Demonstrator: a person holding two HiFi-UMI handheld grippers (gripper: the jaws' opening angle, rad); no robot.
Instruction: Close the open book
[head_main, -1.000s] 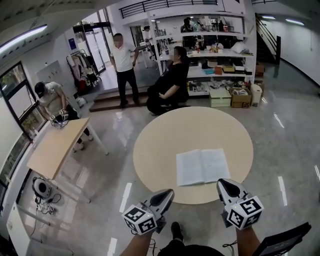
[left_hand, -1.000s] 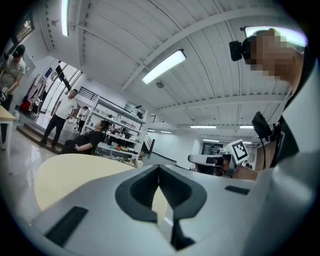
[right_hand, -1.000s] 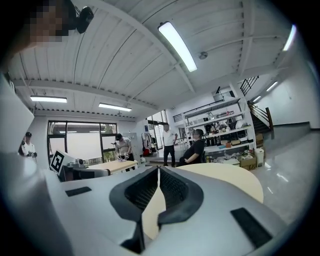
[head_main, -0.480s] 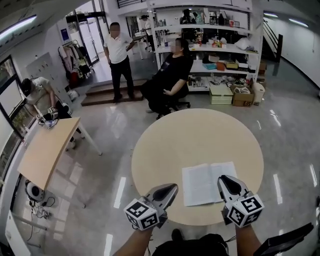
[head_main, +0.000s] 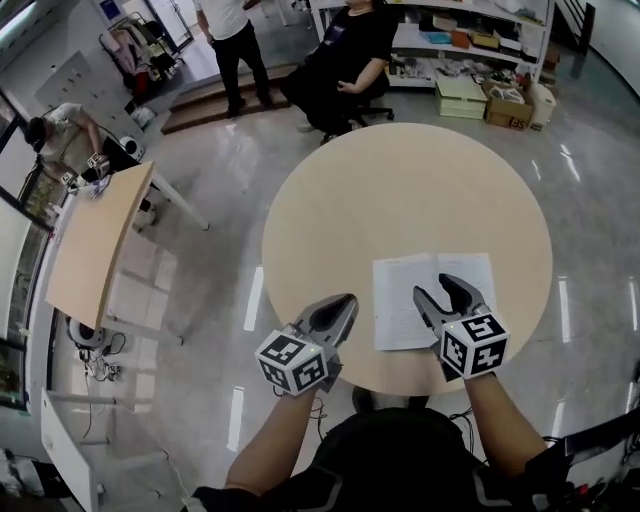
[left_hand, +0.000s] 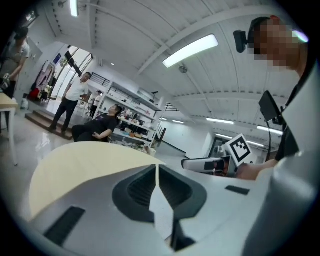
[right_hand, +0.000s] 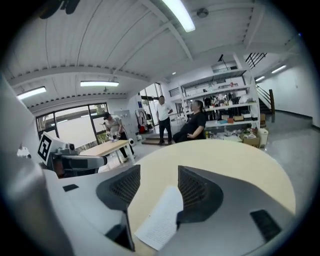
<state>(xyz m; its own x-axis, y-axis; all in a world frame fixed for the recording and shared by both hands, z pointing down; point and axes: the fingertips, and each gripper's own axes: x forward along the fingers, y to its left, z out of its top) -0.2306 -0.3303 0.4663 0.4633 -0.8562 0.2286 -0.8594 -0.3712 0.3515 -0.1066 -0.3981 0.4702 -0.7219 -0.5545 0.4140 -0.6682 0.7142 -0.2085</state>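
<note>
Nearest: left tongs (head_main: 338, 305) held at the near-left edge of the bench (head_main: 400, 180). The left gripper view shows their pads pressed together with nothing between them. Judged idle, parked clear of the work.

Right tongs (head_main: 433, 288) hover above the book (head_main: 398, 300) with the jaws spread apart. In the right gripper view a printed page (right_hand: 160, 220) shows below and between the jaws. I cannot tell whether they touch it. Judged to be lining up on a page or cover edge to lift.

The book lies open and flat, pages up, on the near-right part of the bench with its spine running away from the person. Nothing else is on the bench. Task not yet started — both halves are still spread. Closing calls for one half to be swung over the spine. The book looks thin, so it may slide on the smooth top, and the shut left tongs could pin it.

Containers: none on the bench. Farther off, cardboard boxes (head_main: 507, 108) sit on the floor by the shelving (head_main: 470, 35); their contents are too small to read. A side table (head_main: 95, 245) stands well apart at left.
</note>
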